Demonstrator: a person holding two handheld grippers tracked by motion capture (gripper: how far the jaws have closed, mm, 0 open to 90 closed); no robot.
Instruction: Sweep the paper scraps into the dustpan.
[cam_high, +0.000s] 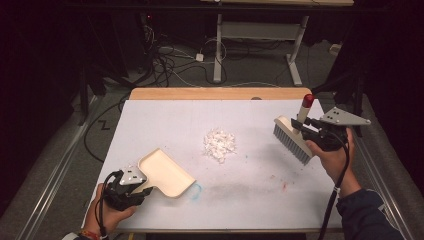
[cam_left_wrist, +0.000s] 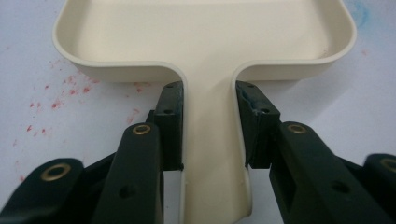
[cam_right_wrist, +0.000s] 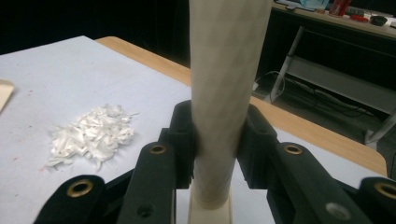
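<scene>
No brand, label or legible writing is found on any item.

The dustpan (cam_high: 164, 172) is made of smooth cream plastic, shallow, with rounded corners, a raised rim and a flat, narrow handle. It is seen lying on the white sheet (cam_high: 240, 200) at the near left of the table, with faint blue and red marks noted on the sheet around it. The left gripper (cam_left_wrist: 209, 126) is closed on the dustpan's handle, both black jaws being pressed against its edges.

The brush (cam_high: 294, 137) is formed of a cream block with a dense row of pale grey bristles, a round cream handle with a fine woven-looking texture, and a red cap at its tip. It is held above the right side of the sheet, bristles turned down and towards the middle. The right gripper (cam_right_wrist: 218, 144) is clamped on the brush handle, its pads bearing on both sides.

A small heap of white paper shreds (cam_high: 219, 144), thin and irregular, is recorded near the centre of the sheet, well apart from both tools. A wooden table edge (cam_high: 220, 93) is exposed beyond the sheet.
</scene>
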